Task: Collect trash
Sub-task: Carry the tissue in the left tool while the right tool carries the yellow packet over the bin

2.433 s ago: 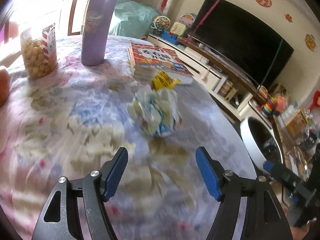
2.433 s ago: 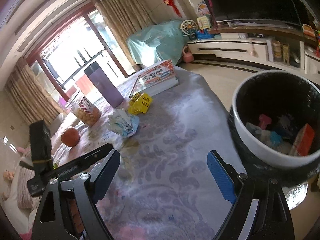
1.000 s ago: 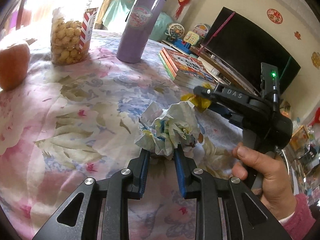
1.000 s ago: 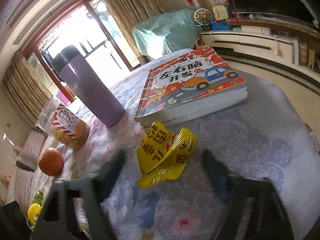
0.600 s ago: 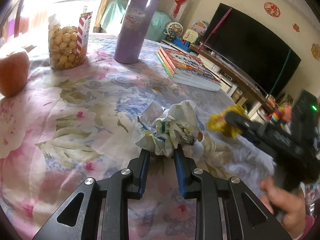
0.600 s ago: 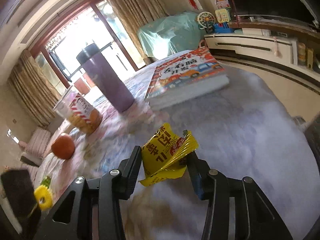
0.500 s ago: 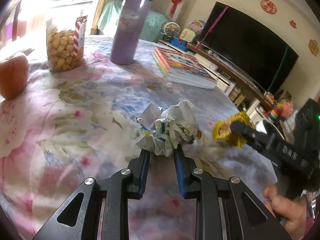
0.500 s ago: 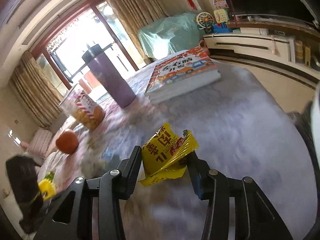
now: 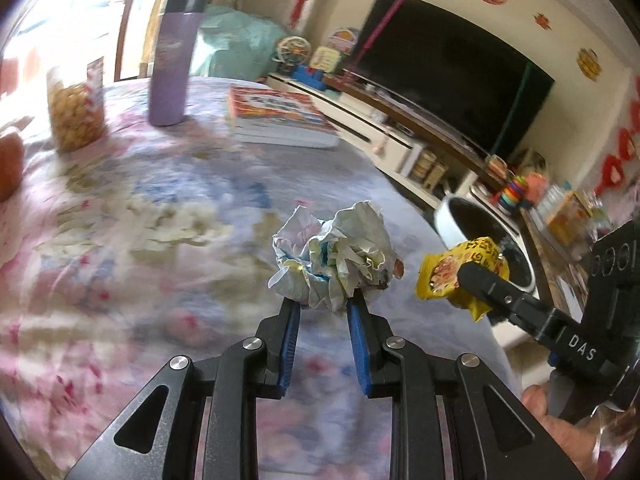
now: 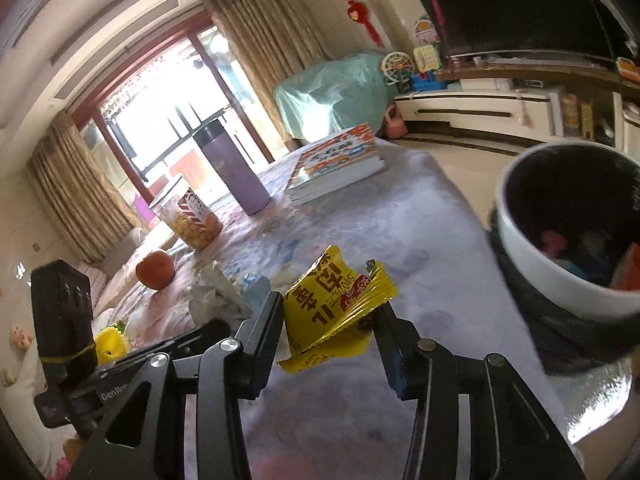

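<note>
My left gripper (image 9: 323, 306) is shut on a crumpled white and blue paper wad (image 9: 334, 254) and holds it above the flowered tablecloth. My right gripper (image 10: 330, 312) is shut on a yellow snack wrapper (image 10: 334, 306), also lifted off the table. In the left wrist view the wrapper (image 9: 460, 270) sits just right of the wad. The white-rimmed trash bin (image 10: 568, 240) stands past the table's right edge, with some trash inside. It also shows in the left wrist view (image 9: 480, 228), behind the wrapper.
On the table stand a purple tumbler (image 10: 232, 170), a snack jar (image 10: 188, 218), an orange fruit (image 10: 155, 264) and a stack of books (image 10: 336, 168). A TV (image 9: 452, 80) and a low cabinet (image 10: 480, 110) are beyond.
Both grippers closed on their pieces of trash, lifted them off the table and moved right toward the bin, which has come into both views.
</note>
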Motion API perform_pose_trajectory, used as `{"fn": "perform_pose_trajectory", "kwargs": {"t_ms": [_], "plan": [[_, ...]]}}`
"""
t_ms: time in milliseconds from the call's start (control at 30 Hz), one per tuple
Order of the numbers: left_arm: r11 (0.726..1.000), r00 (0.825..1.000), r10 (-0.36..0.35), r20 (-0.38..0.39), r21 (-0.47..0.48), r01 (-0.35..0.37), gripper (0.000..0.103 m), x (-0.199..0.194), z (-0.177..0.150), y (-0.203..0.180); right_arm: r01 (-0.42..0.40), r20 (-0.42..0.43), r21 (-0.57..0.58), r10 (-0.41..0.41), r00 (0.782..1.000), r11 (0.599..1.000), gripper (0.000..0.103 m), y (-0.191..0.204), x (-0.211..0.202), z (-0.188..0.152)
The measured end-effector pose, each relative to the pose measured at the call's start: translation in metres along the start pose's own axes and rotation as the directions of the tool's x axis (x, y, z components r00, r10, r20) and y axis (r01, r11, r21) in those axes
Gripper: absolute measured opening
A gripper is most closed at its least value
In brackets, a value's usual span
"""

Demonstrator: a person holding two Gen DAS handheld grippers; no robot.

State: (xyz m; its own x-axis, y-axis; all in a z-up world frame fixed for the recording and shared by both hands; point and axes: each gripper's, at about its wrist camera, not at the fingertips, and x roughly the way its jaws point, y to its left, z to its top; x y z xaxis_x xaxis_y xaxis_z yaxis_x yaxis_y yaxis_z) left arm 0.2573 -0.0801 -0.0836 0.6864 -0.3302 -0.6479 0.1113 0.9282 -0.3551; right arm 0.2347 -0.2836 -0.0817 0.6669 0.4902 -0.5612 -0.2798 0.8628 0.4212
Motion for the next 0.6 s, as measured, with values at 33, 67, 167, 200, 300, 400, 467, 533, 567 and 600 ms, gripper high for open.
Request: {"fn": "perform_pose_trajectory", "kwargs": {"t_ms": [33, 67, 167, 200, 300, 400, 467, 533, 567, 600], "plan": [[1.0, 1.0, -0.004, -0.004, 0.009, 0.004, 0.023, 0.0, -0.001, -0.005, 0.005, 0.002, 0.006, -0.005, 1.0, 1.0, 0.046, -0.003, -0.004, -0.002], [1.0, 1.0, -0.006, -0.007, 0.018, 0.006, 0.023, -0.001, -0.003, -0.01, 0.008, 0.005, 0.01, -0.008, 1.0, 1.0, 0.046, -0.005, -0.008, -0.003], [0.999, 1.0, -0.014, -0.019, 0.038, 0.015, 0.023, -0.001, -0.006, -0.022, 0.021, 0.016, 0.018, -0.021, 1.0, 1.0, 0.046, -0.012, -0.021, -0.006], [0.999, 1.0, -0.016, -0.023, 0.044, 0.017, 0.023, 0.0, -0.007, -0.025, 0.023, 0.019, 0.019, -0.023, 1.0, 1.0, 0.046, -0.015, -0.025, -0.008], [0.998, 0.999, -0.02, -0.03, 0.06, 0.022, 0.023, 0.0, -0.008, -0.035, 0.034, 0.029, 0.02, -0.035, 0.999, 0.999, 0.046, -0.019, -0.035, -0.011], [0.997, 0.999, -0.021, -0.035, 0.079, 0.023, 0.023, -0.002, -0.012, -0.049, 0.039, 0.036, 0.028, -0.04, 0.999, 0.999, 0.046, -0.023, -0.043, -0.014], [0.996, 0.999, -0.023, -0.042, 0.09, 0.027, 0.023, -0.003, -0.013, -0.056, 0.045, 0.047, 0.031, -0.046, 0.998, 0.999, 0.046, -0.027, -0.051, -0.016], [0.995, 0.999, -0.024, -0.044, 0.098, 0.028, 0.023, -0.003, -0.014, -0.061, 0.045, 0.052, 0.036, -0.047, 0.998, 0.998, 0.046, -0.031, -0.056, -0.017], [0.994, 0.999, -0.023, -0.046, 0.105, 0.028, 0.023, -0.003, -0.014, -0.064, 0.047, 0.057, 0.041, -0.049, 0.997, 0.998, 0.046, -0.033, -0.058, -0.018], [0.993, 0.999, -0.025, -0.047, 0.111, 0.03, 0.023, -0.002, -0.014, -0.068, 0.048, 0.063, 0.045, -0.051, 0.997, 0.998, 0.046, -0.035, -0.061, -0.018]]}}
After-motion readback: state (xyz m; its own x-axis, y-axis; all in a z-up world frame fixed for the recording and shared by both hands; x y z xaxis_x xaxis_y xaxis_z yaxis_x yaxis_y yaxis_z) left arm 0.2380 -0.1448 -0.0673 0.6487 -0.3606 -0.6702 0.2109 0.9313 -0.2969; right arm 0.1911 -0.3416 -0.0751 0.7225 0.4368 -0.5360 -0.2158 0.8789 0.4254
